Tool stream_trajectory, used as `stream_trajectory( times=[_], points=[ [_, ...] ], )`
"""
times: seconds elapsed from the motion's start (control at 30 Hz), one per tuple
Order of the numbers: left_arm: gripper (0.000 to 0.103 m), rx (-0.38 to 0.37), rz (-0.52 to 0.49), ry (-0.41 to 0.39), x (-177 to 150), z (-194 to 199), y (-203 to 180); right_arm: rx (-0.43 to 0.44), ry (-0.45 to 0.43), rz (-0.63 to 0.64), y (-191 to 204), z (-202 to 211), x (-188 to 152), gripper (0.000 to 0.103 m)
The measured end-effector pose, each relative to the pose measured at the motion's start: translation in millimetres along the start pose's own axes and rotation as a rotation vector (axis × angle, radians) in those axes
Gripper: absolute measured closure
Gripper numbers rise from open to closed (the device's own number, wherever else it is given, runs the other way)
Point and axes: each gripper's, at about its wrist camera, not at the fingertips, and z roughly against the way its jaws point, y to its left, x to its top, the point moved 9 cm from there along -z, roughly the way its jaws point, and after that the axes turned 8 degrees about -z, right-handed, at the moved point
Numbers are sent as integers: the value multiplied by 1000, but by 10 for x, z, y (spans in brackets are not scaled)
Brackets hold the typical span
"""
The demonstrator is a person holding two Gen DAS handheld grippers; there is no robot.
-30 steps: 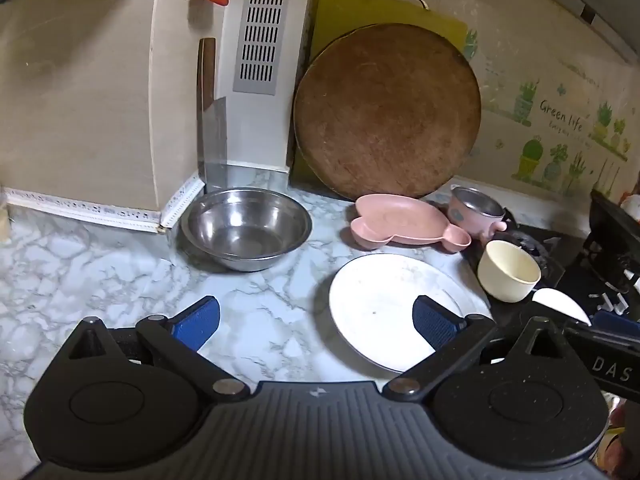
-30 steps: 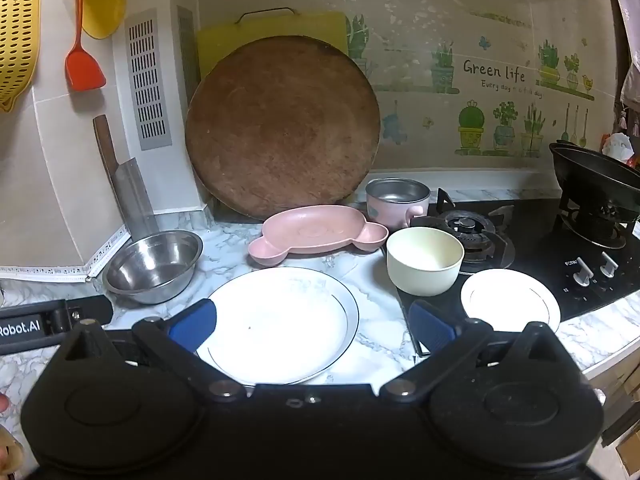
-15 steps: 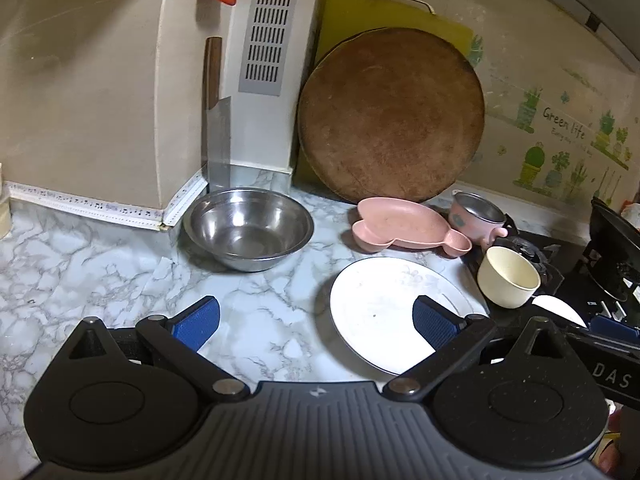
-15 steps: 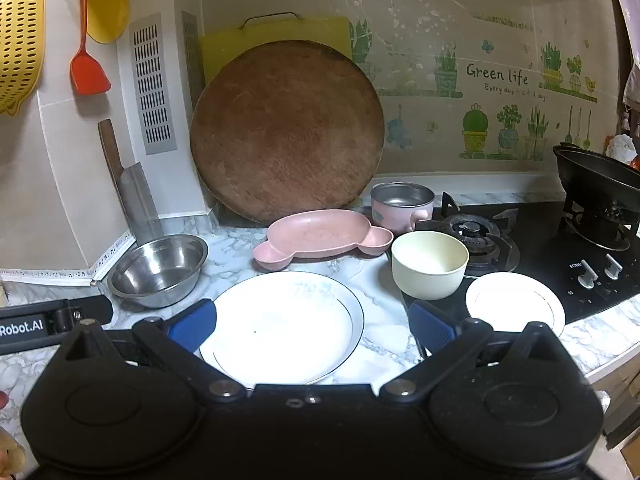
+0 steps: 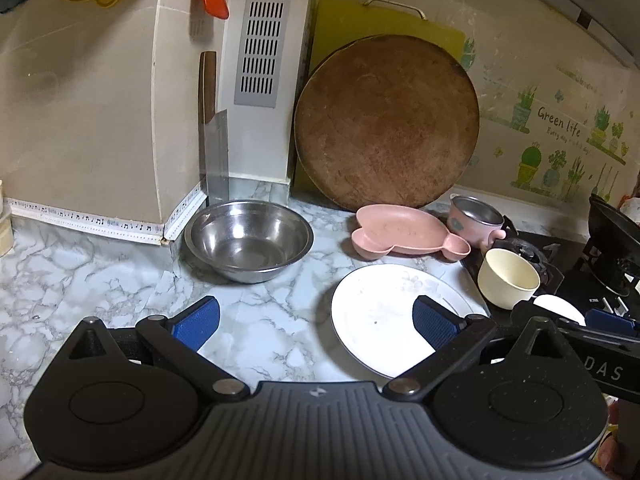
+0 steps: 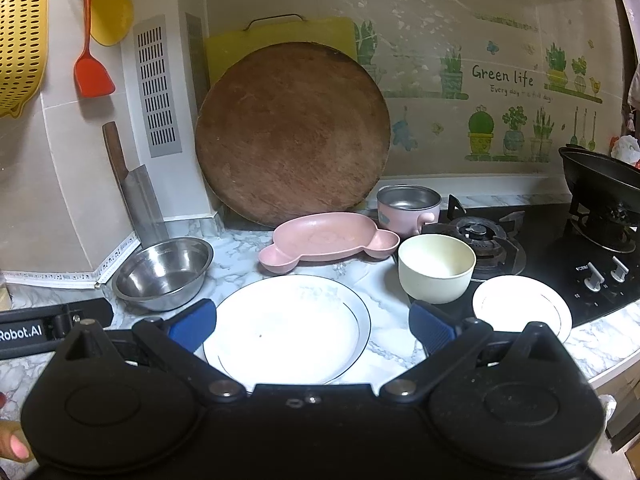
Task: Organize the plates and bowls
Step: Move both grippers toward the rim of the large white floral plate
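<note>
Pink plate long axis left-right, white plate flat

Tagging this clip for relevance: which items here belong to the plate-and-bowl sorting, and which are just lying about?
Task items: large white plate, small white plate, pink divided plate, steel bowl, cream bowl.

Bystanders: pink mug, round wooden board, cleaver, red spatula, wok.

Black ribbed tongs, blue pads, perhaps rubber.
</note>
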Motion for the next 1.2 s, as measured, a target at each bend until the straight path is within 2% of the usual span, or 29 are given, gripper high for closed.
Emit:
stream_trajectory(
  times=[0.37,0.43,0.87,1.2],
  points=[
    [0,-2,-4,-2,15,-20,-6,-8,-11,-13,-32,-23,6,0],
    [0,15,-4,-12,41,-17,14,-6,-17,-14,-39,-20,18,0],
    [0,8,-26,-55,202,-56,-47,2,-55,-40,-103,-54,102,0],
    [0,-36,-37,-15,191,-191,-189,-13,-25,-52,-177,-108,110,0]
  ],
)
